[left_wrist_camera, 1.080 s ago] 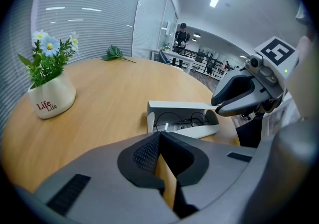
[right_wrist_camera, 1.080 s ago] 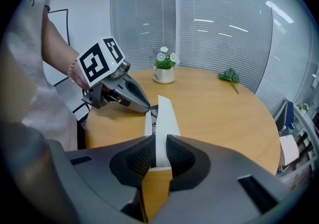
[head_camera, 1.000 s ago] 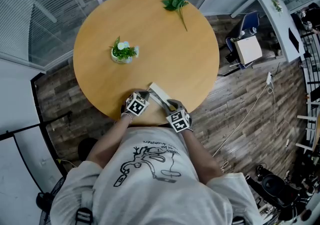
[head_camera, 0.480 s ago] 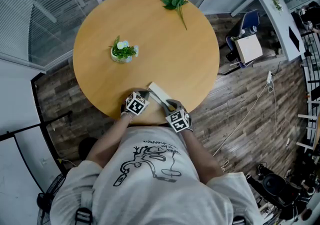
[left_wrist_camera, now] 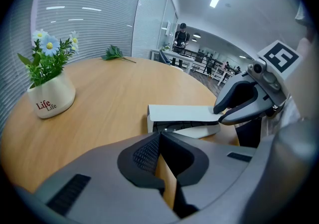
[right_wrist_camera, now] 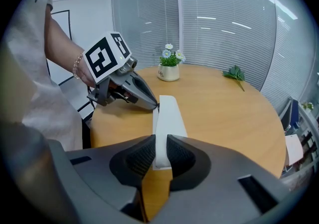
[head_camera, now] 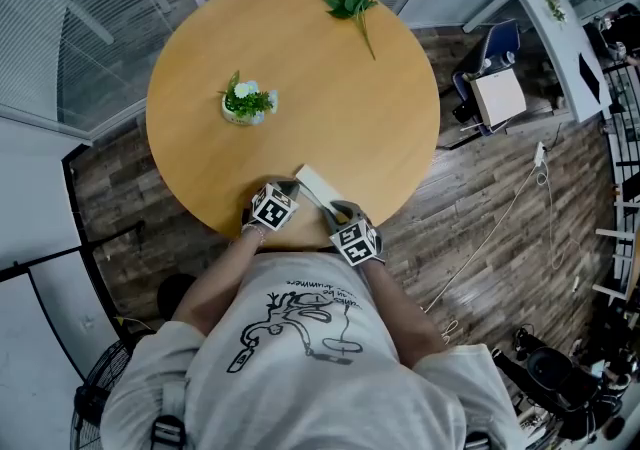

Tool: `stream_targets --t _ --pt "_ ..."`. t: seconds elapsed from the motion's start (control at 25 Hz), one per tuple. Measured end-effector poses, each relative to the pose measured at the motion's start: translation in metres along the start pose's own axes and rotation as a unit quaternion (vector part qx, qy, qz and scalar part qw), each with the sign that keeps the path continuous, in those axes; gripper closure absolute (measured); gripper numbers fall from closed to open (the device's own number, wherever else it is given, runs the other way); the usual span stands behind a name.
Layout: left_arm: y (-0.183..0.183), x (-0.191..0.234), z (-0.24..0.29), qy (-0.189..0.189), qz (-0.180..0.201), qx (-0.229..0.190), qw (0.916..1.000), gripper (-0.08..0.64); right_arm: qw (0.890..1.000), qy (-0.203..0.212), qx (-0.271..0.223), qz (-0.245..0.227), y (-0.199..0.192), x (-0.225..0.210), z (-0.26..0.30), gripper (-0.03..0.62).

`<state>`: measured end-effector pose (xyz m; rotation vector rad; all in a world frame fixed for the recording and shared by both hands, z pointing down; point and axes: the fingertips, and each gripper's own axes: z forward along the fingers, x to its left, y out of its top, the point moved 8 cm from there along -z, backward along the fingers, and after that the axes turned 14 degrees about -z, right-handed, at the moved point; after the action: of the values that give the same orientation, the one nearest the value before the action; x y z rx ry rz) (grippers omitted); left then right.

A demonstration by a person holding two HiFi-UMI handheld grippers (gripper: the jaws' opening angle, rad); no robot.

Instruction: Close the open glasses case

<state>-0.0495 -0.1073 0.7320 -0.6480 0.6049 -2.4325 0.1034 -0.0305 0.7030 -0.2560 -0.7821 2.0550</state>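
Note:
The white glasses case (head_camera: pixel 316 183) lies near the front edge of the round wooden table (head_camera: pixel 330 88). Its lid stands slightly raised, and a dark gap under the lid shows in the left gripper view (left_wrist_camera: pixel 182 114). My right gripper (right_wrist_camera: pixel 159 156) is shut on the near end of the lid (right_wrist_camera: pixel 168 113). In the left gripper view the right gripper (left_wrist_camera: pixel 218 113) pinches the lid's right end. My left gripper (left_wrist_camera: pixel 158 137) is shut with nothing between its jaws. Its tip (right_wrist_camera: pixel 155 106) rests against the case's left side. Both grippers (head_camera: pixel 297 190) (head_camera: pixel 330 208) meet at the case.
A small white pot of daisies (head_camera: pixel 245 103) (left_wrist_camera: pixel 50 96) stands at the table's left. A green leafy sprig (head_camera: pixel 350 8) (right_wrist_camera: pixel 234 73) lies at the far side. The table's front edge is right by my body. A chair and desk (head_camera: pixel 495 88) stand off to the right.

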Motion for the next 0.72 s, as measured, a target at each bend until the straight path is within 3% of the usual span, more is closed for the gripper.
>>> stream_targets --t 0.52,0.6,0.72 --pt "-0.0011 0.0000 -0.0022 -0.001 -0.001 -0.001 1.0000 0.540 1.000 0.009 0.005 0.005 -0.0015 0.0077 0.0053 0.515" --pt "-0.0018 -0.0002 -0.0016 -0.002 -0.001 0.000 1.0000 0.540 1.000 0.007 0.011 0.011 -0.0033 0.0076 0.0061 0.570" --pt "-0.0021 -0.0004 -0.0019 -0.001 -0.001 -0.001 1.0000 0.540 1.000 0.009 0.014 0.013 -0.0049 0.0077 0.0078 0.577"
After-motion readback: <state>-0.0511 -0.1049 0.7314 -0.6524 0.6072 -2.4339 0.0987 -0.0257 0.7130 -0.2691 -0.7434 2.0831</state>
